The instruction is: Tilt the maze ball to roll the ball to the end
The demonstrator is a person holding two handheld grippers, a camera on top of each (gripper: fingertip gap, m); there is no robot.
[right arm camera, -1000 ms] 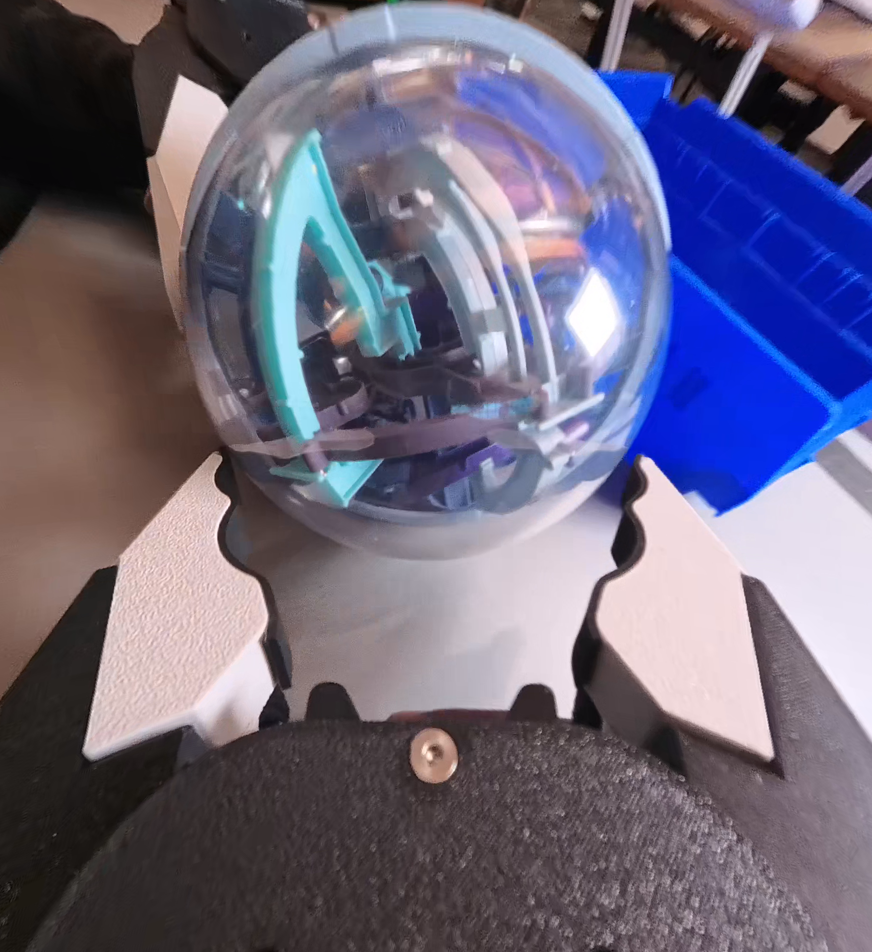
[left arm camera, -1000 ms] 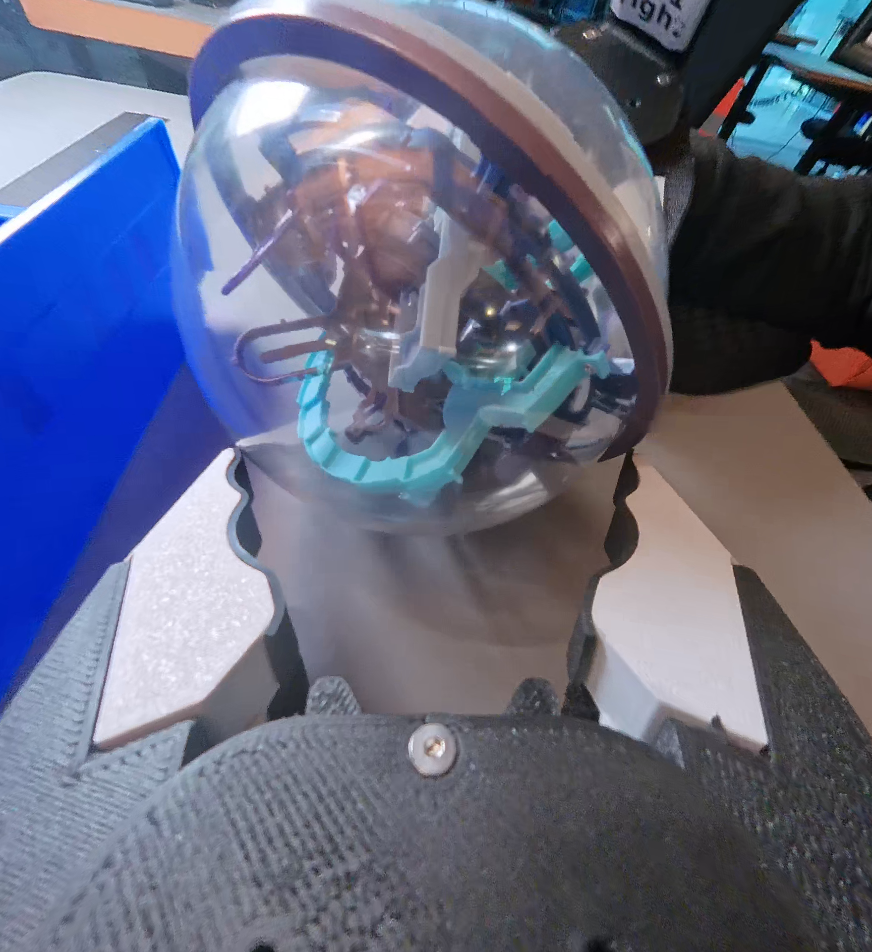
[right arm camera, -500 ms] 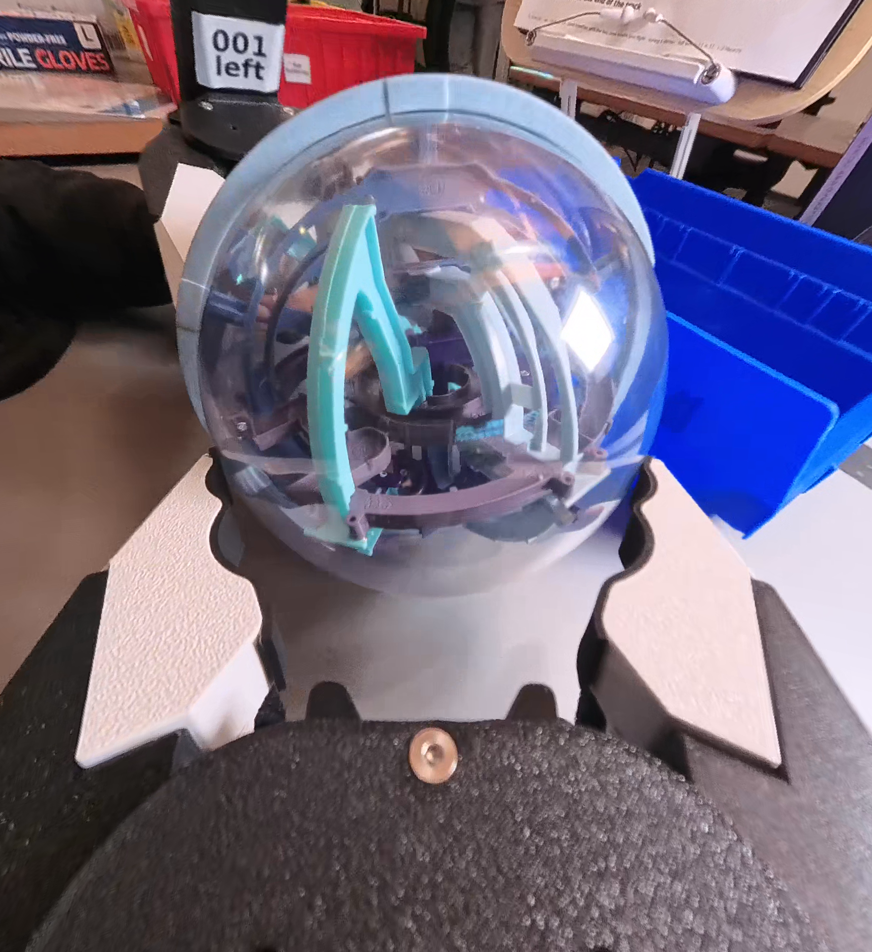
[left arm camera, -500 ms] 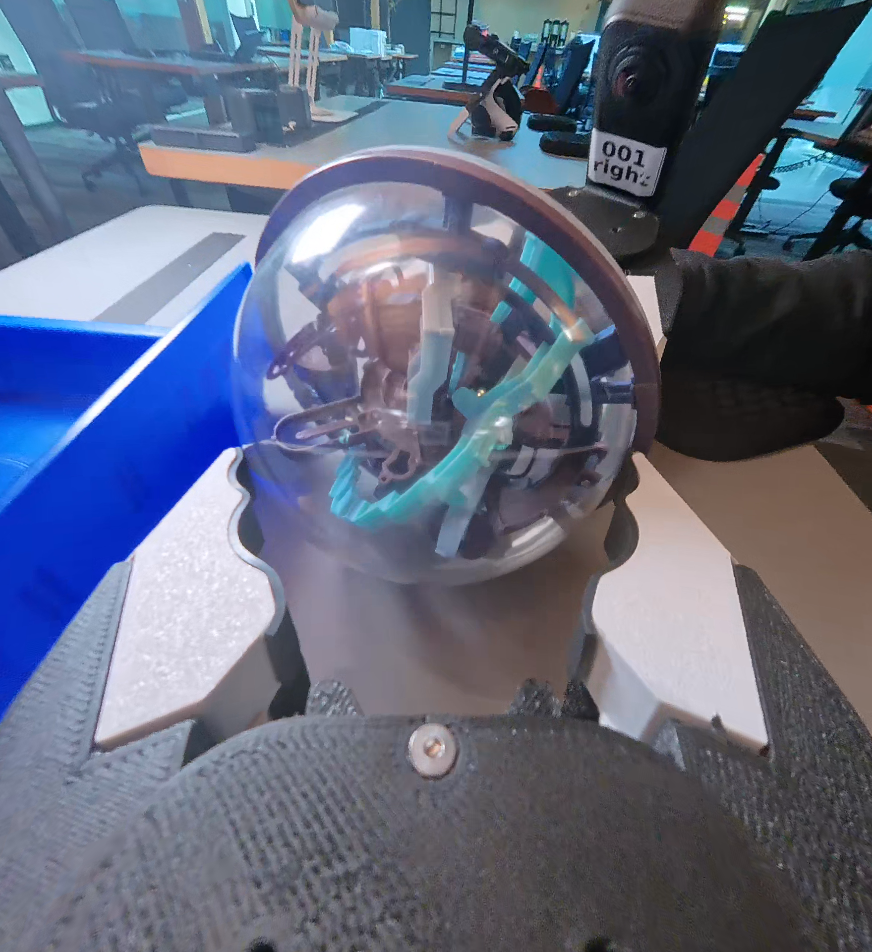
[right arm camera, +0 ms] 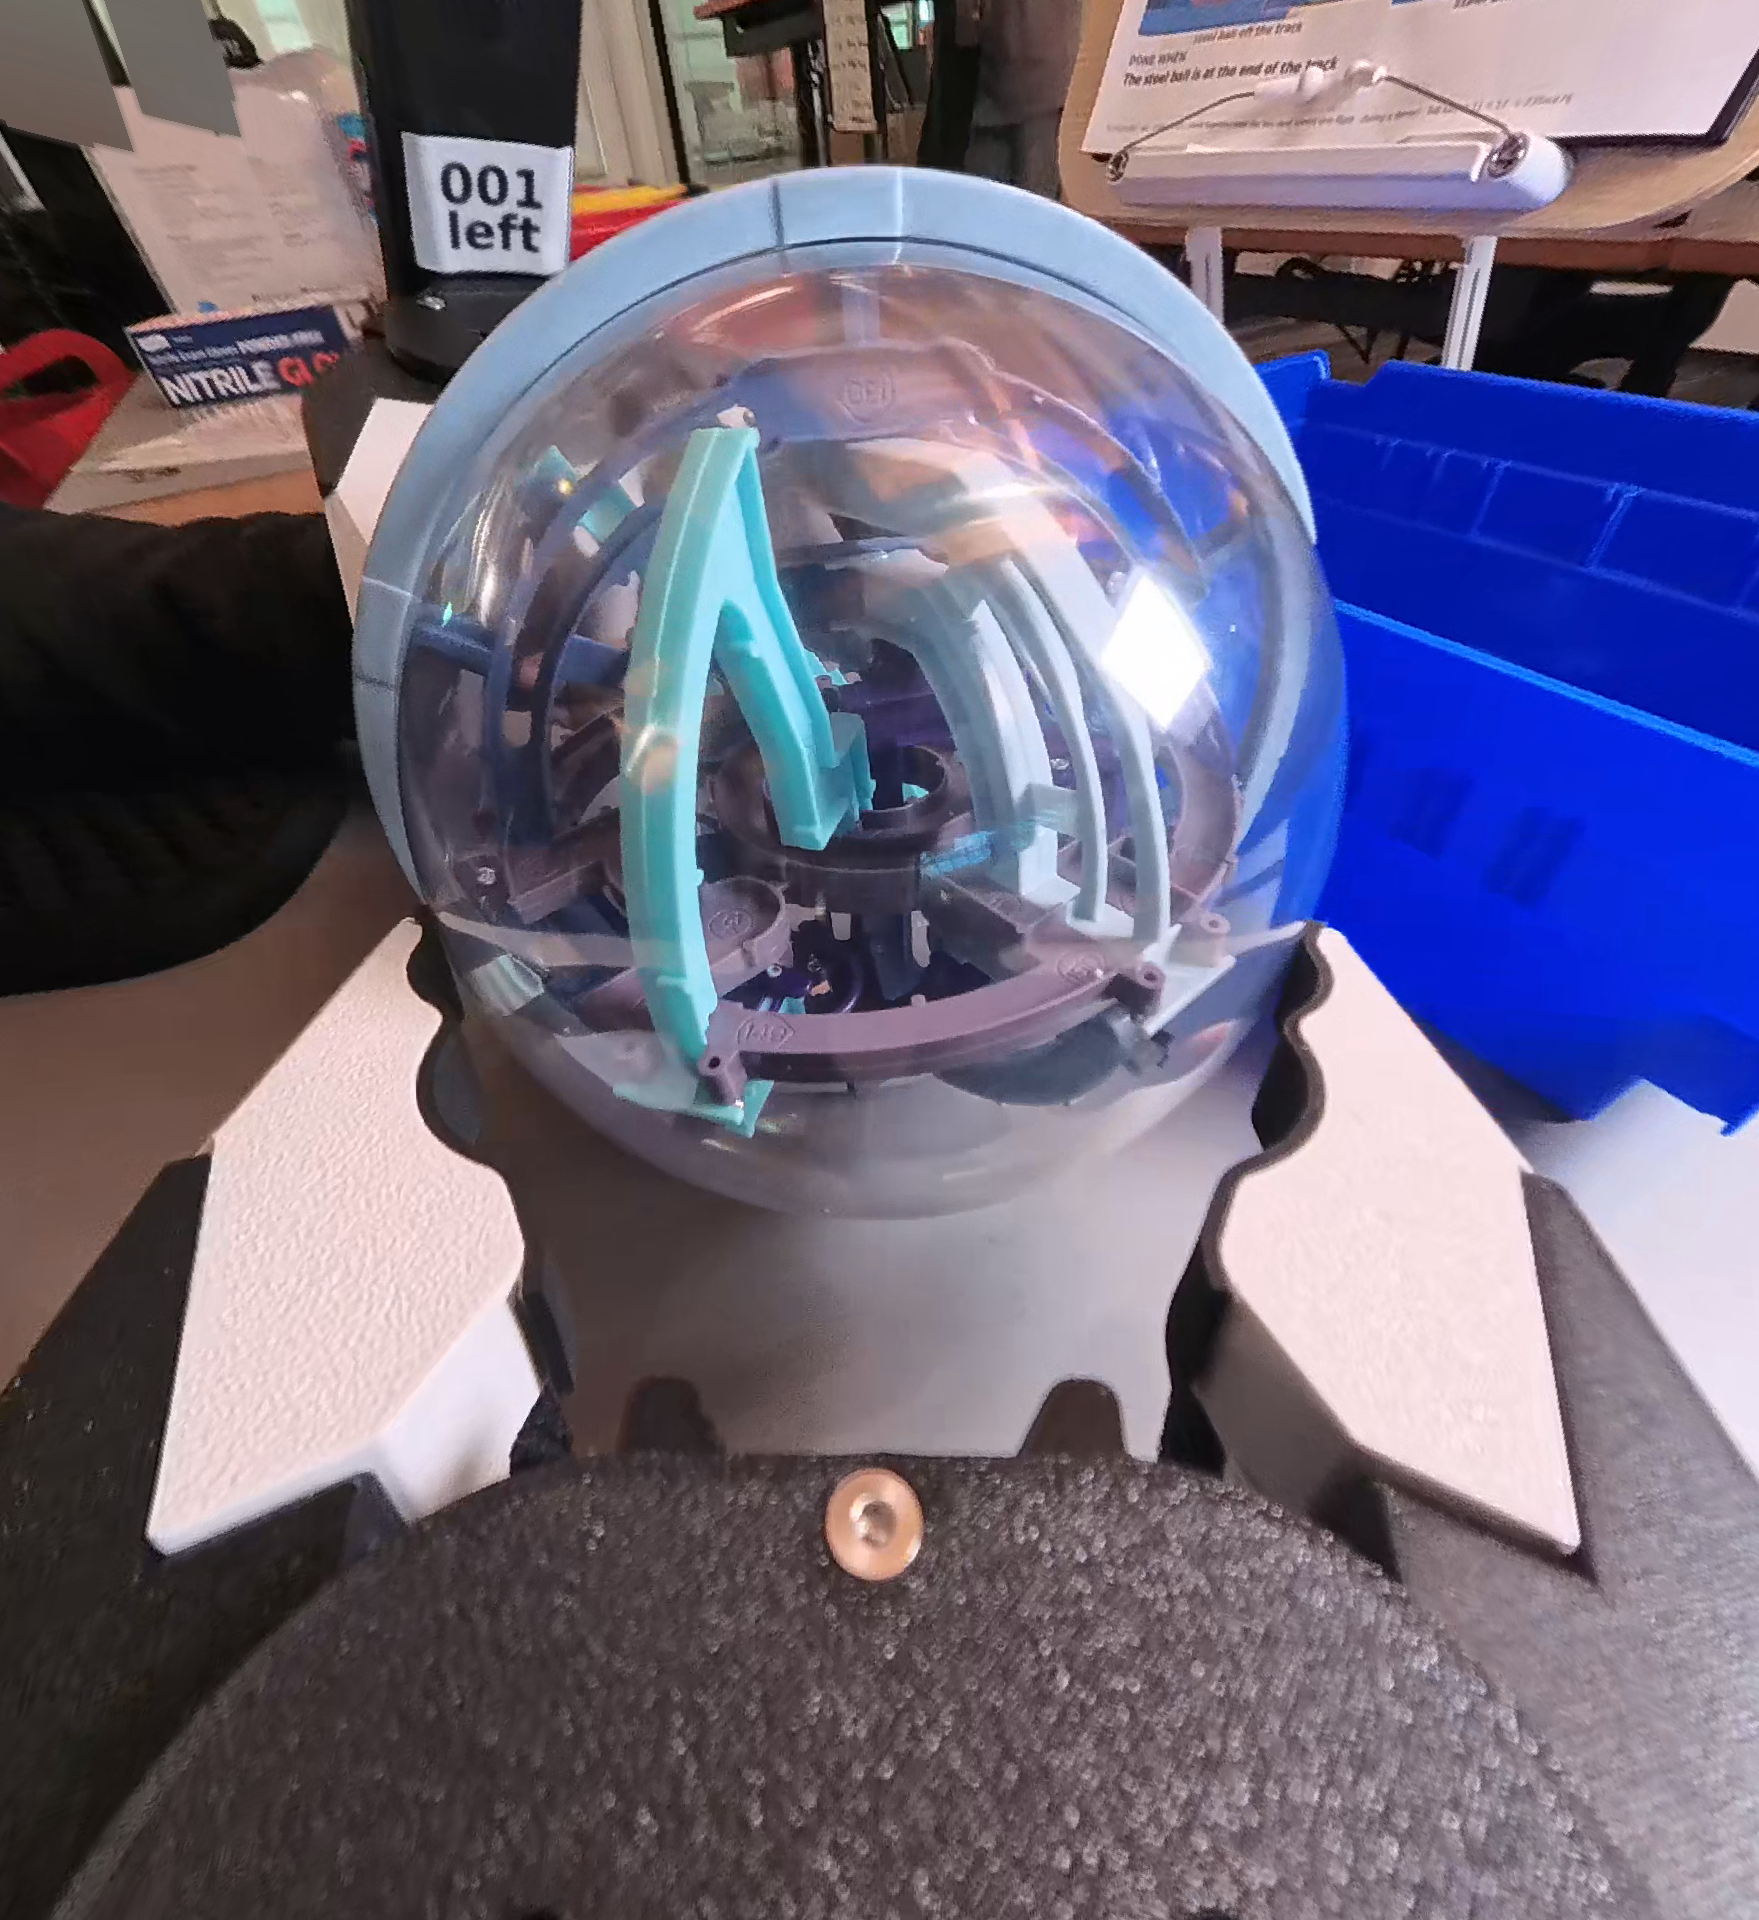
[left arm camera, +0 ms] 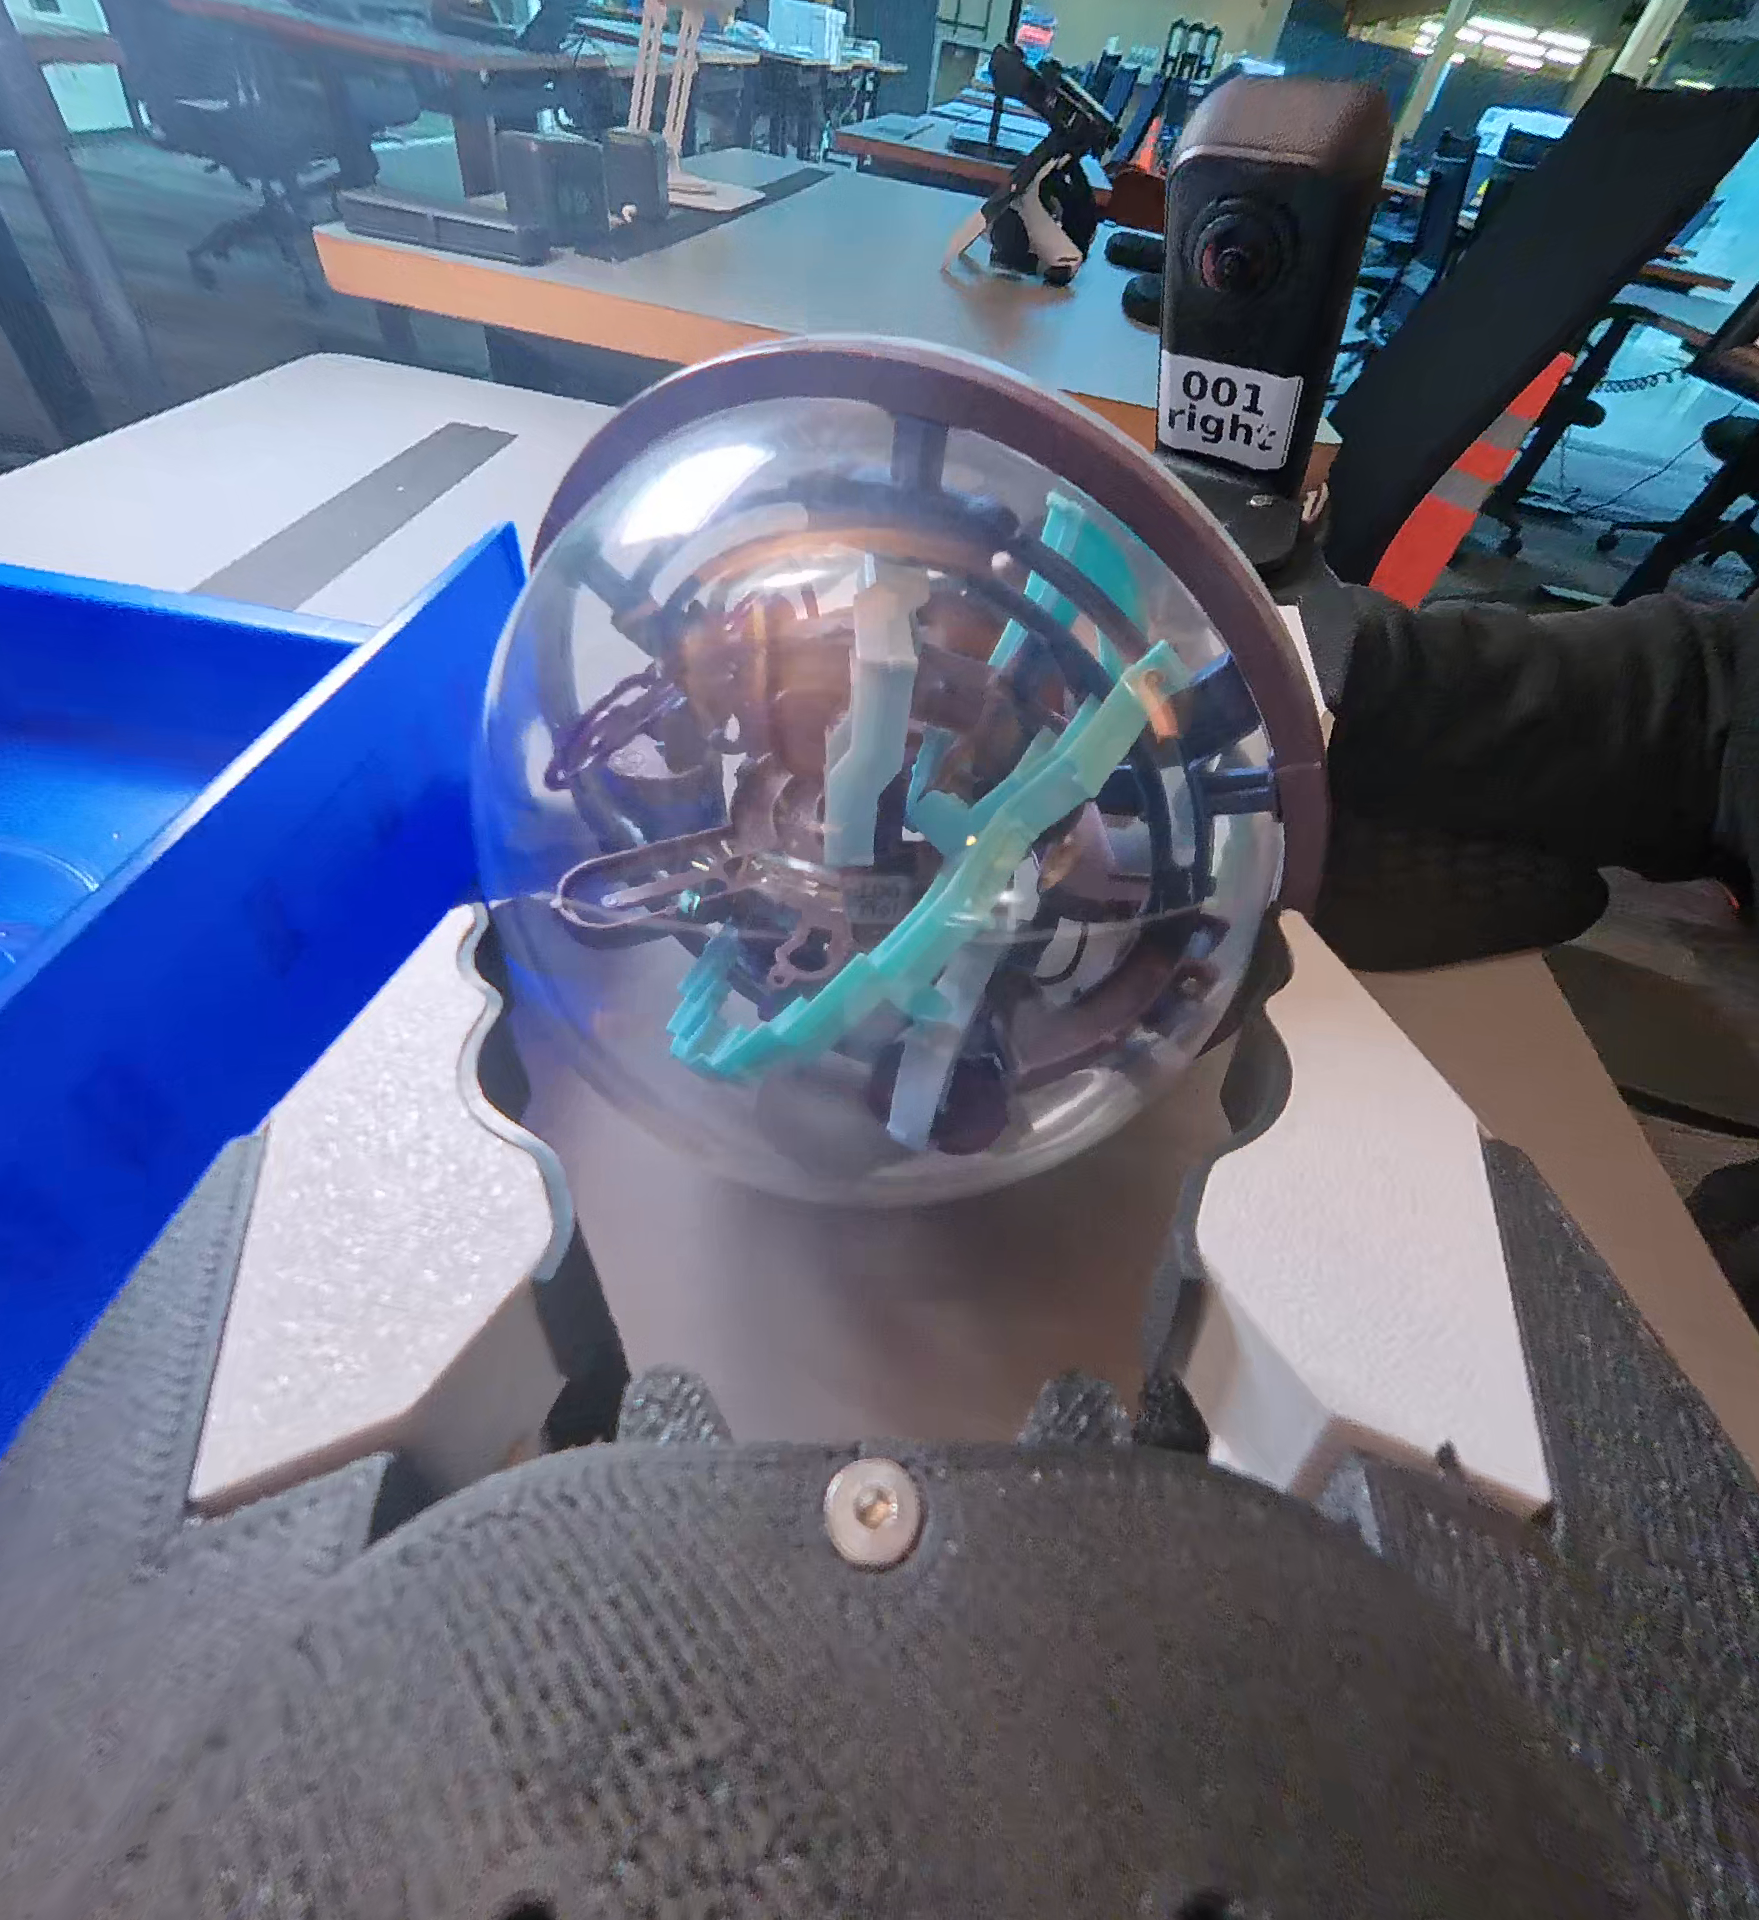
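The maze ball (left arm camera: pixel 854 790) is a clear sphere with teal, grey and purple tracks inside and a band round its middle. It also fills the right wrist view (right arm camera: pixel 854 675). My left gripper (left arm camera: pixel 870 956) has its two white fingers pressed against the ball's lower sides. My right gripper (right arm camera: pixel 864 966) grips it the same way from the opposite side. The ball is held between them just above the table (left arm camera: pixel 1426 1039). I cannot pick out the small steel ball among the tracks. A black-gloved hand (left arm camera: pixel 1477 769) holds the right gripper behind the ball.
A blue plastic bin (left arm camera: pixel 127 831) stands close to the ball, on the left in the left wrist view and on the right in the right wrist view (right arm camera: pixel 1581 727). A document stand (right arm camera: pixel 1374 104) and a glove box (right arm camera: pixel 241 358) sit behind.
Both grippers have swung up from a steep downward tilt to near level, turning the ball with them. The tracks inside now face differently. The grip on the ball has not changed.
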